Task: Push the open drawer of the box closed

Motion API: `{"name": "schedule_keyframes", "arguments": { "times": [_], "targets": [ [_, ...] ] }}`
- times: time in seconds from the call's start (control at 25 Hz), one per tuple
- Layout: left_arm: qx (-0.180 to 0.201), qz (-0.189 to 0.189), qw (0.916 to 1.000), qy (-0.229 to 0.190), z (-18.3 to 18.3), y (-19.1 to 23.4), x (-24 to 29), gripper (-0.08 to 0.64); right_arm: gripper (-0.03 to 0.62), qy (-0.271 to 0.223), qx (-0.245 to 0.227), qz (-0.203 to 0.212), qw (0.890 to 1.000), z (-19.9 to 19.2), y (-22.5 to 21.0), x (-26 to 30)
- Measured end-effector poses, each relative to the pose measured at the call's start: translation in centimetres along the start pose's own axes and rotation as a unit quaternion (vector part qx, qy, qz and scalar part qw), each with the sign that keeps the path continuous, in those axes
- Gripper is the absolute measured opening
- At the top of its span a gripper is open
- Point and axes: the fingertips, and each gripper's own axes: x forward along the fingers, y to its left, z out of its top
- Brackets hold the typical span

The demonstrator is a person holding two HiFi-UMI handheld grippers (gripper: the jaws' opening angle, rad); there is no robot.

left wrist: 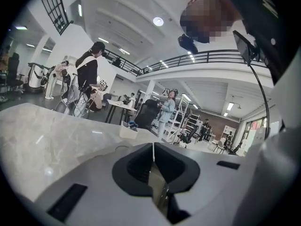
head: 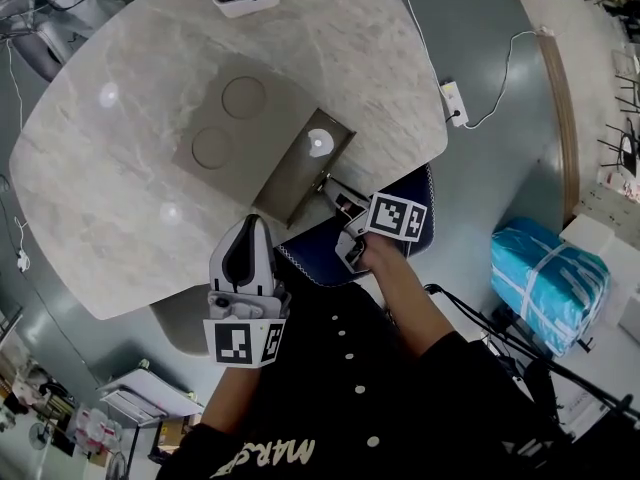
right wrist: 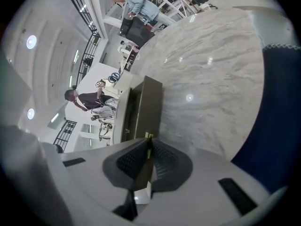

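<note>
Down at the left, near the person's body, the left tongs (head: 252, 224) are pressed together with nothing in them, well clear of the action. On the table (head: 110, 228) sits the box (head: 235, 118), and its drawer (head: 300, 173) is still pulled way out toward the person. The right tongs (head: 335, 193) are at the drawer front, closed, and look pinched on the little brass handle (right wrist: 148, 136). So I'd say the push hasn't really started and the whole slide-in is still to do.
</note>
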Motion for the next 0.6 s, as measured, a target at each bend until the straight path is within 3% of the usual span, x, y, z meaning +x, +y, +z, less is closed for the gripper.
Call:
{"name": "schedule_keyframes", "arguments": {
  "times": [0.6],
  "targets": [
    [-0.014,0.016,0.9997,0.015,-1.1,1.6,0.5,0.020,0.021,0.016,-0.012,0.027,0.999,0.9,3.4,4.7]
  ]
}}
